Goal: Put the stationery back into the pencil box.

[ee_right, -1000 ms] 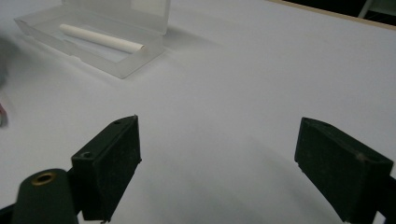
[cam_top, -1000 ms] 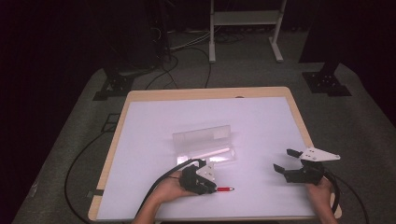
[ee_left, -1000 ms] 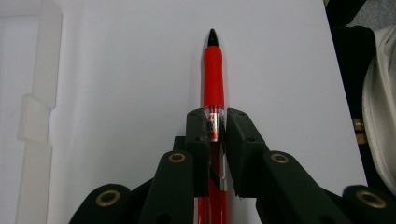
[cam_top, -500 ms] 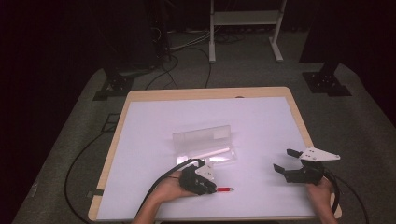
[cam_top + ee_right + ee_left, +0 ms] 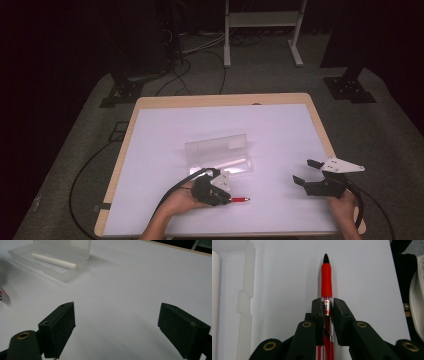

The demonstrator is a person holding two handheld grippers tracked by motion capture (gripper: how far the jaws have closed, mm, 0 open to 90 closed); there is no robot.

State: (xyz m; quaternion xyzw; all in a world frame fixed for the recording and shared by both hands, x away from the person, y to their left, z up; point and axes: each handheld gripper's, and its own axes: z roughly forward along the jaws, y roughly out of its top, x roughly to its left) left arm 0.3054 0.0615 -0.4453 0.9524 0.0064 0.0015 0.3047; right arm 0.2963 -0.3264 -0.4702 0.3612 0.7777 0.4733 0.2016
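Two grippers are over the counter (image 5: 280, 125), and only the left gripper (image 5: 220, 192) is busy: its jaws are clenched on a red pen (image 5: 326, 282), gripping the barrel near the middle with the black tip pointing away to the right, low over the white surface near the front edge. A clear case (image 5: 220, 155) lies open just beyond it, lid tipped up at the far side, a white stick (image 5: 53, 260) already lying in the tray. My worry is the grip, as the pads pinch a thin, round, slick barrel, so the pen could roll or swivel between them if the hand swings quickly toward the case. It also looks long for the tray, so coming in crooked it might catch the rim or nudge the light case away. The right gripper (image 5: 312, 176) hovers well off to the right, jaws spread wide and holding nothing.
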